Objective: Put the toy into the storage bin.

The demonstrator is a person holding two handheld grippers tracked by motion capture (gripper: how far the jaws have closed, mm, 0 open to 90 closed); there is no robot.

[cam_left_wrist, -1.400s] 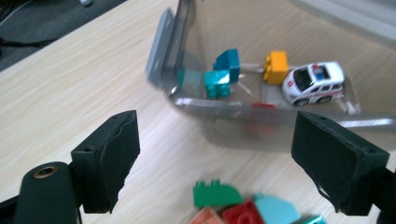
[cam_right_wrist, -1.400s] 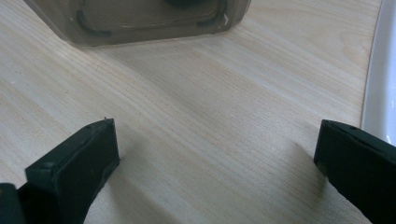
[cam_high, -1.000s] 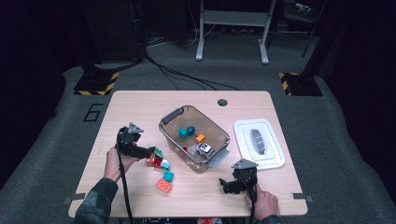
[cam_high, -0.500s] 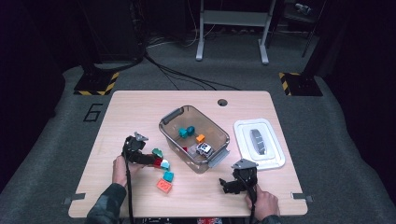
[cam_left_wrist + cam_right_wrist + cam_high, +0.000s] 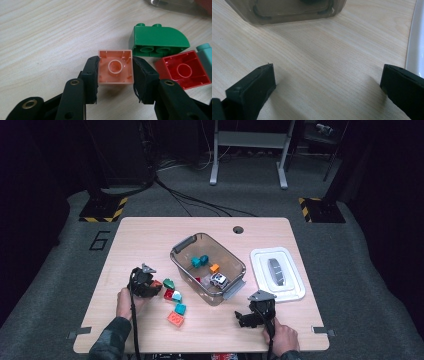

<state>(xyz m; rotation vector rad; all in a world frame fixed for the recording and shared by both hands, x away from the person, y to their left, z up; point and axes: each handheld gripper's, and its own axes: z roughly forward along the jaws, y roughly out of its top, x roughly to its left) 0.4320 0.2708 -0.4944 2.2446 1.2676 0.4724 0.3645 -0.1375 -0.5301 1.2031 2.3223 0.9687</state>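
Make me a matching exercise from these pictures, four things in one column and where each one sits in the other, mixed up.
Things:
1. peach brick
2. toy car
3. white lid
4. green curved brick

Places:
A. inside the clear bin
B. on the table beside the red brick
C. between the fingers of the left gripper
D. on the table right of the bin

Pairs: 1-C, 2-A, 3-D, 4-B
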